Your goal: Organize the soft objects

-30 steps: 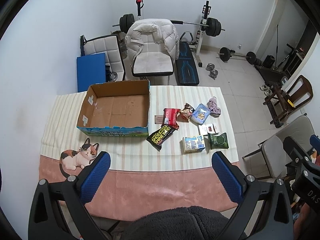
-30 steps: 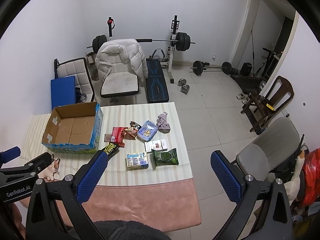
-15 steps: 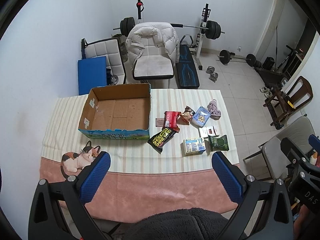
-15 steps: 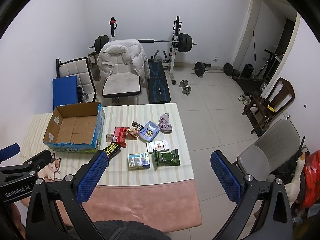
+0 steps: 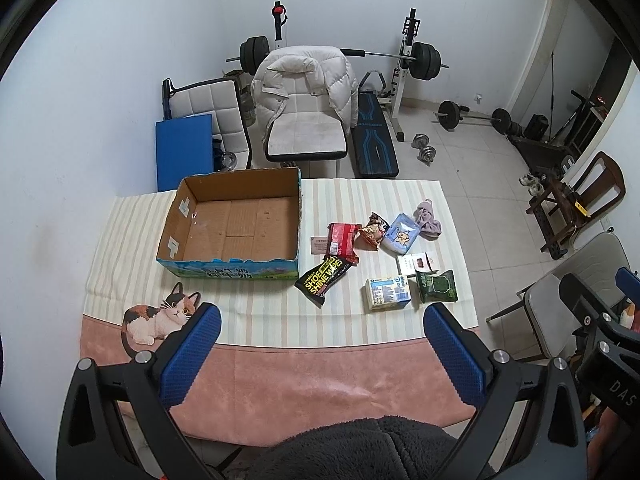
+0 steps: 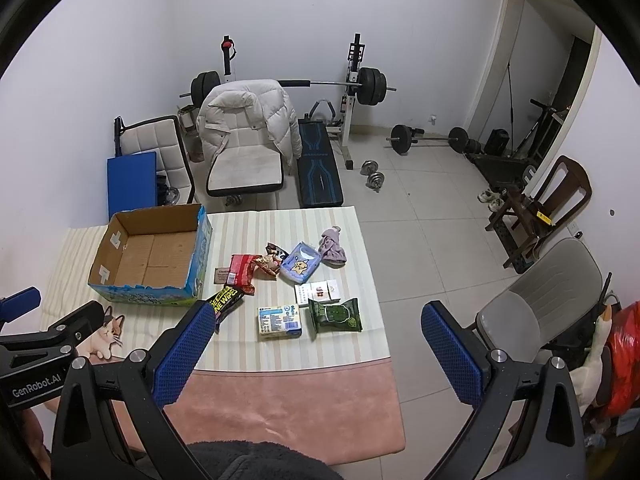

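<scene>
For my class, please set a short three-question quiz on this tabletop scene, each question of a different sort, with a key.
1. True or false: the open brown cardboard box already holds a packet.
2. Which lies nearest the table's front edge? A) crumpled lilac cloth B) dark green wipes pack C) red snack packet
3. Fill in: both the left claw and the right claw are ____ and hold nothing.

Key: 1 false; the box is empty. 2 B. 3 open.
</scene>
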{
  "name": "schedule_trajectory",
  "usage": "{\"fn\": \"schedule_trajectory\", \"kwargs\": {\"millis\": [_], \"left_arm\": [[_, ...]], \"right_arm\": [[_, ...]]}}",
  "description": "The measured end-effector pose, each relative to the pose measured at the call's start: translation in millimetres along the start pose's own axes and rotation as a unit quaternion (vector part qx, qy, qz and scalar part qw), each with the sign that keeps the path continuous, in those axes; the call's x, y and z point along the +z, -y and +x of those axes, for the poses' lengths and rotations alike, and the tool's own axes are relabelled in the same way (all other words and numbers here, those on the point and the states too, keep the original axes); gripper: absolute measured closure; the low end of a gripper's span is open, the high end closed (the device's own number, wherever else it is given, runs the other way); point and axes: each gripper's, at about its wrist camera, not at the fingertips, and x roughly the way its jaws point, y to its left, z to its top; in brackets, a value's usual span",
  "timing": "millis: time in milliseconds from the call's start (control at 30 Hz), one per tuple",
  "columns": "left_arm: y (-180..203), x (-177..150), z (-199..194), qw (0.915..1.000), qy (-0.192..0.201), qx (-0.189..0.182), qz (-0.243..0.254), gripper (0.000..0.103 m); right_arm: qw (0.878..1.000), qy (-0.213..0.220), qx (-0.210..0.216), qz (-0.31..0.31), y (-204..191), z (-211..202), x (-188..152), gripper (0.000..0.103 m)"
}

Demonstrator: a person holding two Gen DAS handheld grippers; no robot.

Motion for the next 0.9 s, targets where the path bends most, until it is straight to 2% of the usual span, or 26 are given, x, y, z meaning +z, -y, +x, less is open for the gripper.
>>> {"fn": "schedule_trajectory", "kwargs": {"millis": [700, 833, 900], "left_arm": [[0.0, 2.9, -3.0, 1.0, 0.004, 0.0, 0.0, 0.0], [7.5, 9.8, 8.1, 0.9998, 0.008, 0.001, 0.016, 0.0], [15.6, 15.3, 29.3, 0.9988, 0.015, 0.017, 0.044, 0.0]], "right_arm": [[1.0, 0.001, 0.001, 0.002, -1.8, 1.1, -1.2, 0.0], [1.0, -0.008, 0.004, 0.013, 1.9, 10.9, -1.0, 0.0], [0.999, -0.027, 0.009, 0.03, 9.8, 31.0, -1.4, 0.0]]}}
